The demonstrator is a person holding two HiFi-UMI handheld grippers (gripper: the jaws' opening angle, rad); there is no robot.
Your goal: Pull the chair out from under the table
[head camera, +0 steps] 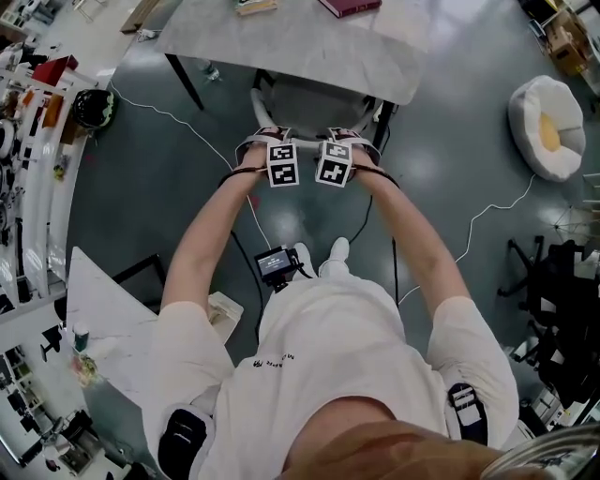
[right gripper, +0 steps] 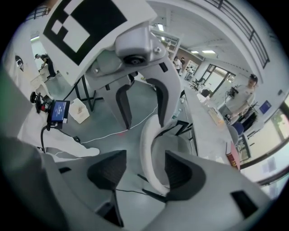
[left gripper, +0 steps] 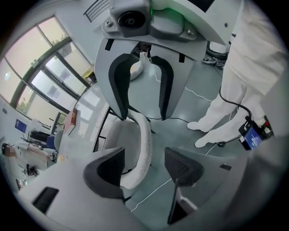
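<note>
A pale chair (head camera: 314, 98) with a curved backrest stands tucked under the grey table (head camera: 300, 42). Both grippers hang side by side over the top of its backrest, pointing steeply down. In the left gripper view the backrest rim (left gripper: 142, 149) runs between the jaws of my left gripper (left gripper: 144, 164), close to the left pad (left gripper: 106, 173) and apart from the right one. In the right gripper view the rim (right gripper: 148, 149) lies between the spread jaws of my right gripper (right gripper: 144, 169), with gaps on both sides. From the head view, the left gripper (head camera: 269, 141) and right gripper (head camera: 347, 141) show mostly their marker cubes.
A red book (head camera: 349, 7) lies on the table. A white cable (head camera: 178, 117) trails over the dark floor at the left. A round cushion (head camera: 547, 127) sits at the right, with black stands (head camera: 553, 272) below it. Cluttered shelves (head camera: 28, 141) line the left side.
</note>
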